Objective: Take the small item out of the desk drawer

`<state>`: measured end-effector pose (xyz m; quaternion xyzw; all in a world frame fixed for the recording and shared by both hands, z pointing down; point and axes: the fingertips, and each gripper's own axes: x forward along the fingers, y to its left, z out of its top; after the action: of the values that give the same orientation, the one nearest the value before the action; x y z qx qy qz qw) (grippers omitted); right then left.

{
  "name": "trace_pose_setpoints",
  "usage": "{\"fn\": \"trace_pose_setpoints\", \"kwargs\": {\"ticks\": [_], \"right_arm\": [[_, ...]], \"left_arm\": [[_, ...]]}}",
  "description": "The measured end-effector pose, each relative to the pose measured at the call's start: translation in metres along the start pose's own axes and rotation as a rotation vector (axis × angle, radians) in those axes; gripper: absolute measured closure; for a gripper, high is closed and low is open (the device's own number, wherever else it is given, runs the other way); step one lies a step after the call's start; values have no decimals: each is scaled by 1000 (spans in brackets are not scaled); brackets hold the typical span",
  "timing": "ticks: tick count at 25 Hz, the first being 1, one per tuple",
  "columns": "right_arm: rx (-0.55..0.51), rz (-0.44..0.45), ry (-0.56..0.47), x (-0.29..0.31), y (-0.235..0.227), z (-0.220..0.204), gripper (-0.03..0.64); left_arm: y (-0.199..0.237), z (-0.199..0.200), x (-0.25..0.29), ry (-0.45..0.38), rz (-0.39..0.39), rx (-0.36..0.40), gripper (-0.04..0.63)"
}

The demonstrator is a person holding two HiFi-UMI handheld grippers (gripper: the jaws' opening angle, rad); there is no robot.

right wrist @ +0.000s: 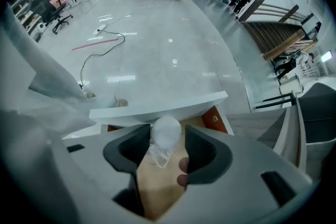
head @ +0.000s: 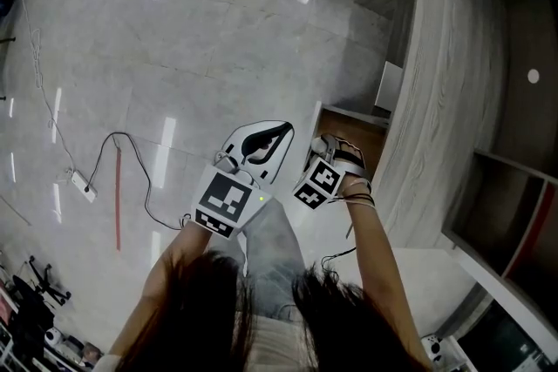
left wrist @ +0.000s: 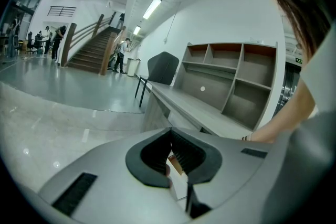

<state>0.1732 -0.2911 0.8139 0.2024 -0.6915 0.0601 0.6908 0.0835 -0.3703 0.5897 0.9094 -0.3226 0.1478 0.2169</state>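
Observation:
The desk drawer [head: 356,133] stands pulled out, its white front panel [right wrist: 157,104] toward the floor and its bottom of bare wood. In it lies the small item [right wrist: 166,131], a white round ball with a scrap of clear wrap below it. My right gripper [right wrist: 167,134] points steeply down into the drawer with its jaws open, and the ball shows in the gap between the tips without being pressed. In the head view the right gripper [head: 331,145] is over the drawer. My left gripper [head: 281,135] hangs just to its left; its jaw tips meet, left gripper [left wrist: 169,134] holding nothing.
The grey desk [head: 440,100] runs along the right, with an open shelf unit [left wrist: 231,78] on it and a dark chair [left wrist: 161,67] at its far end. A black cable [head: 131,165] and a power strip [head: 83,185] lie on the glossy floor at left.

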Motion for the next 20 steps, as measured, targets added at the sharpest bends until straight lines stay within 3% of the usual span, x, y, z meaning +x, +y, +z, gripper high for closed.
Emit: {"fn": "trace_pose_setpoints", "kwargs": {"ticks": [12,20], "right_arm": [[5,36,51,26,5,-6,416],[-18,-14,71,31,3,-10,422]], "left_arm": [[5,-12,6,25,-12,-15,580],[5,-16,3,27,-5,-16,580]]}}
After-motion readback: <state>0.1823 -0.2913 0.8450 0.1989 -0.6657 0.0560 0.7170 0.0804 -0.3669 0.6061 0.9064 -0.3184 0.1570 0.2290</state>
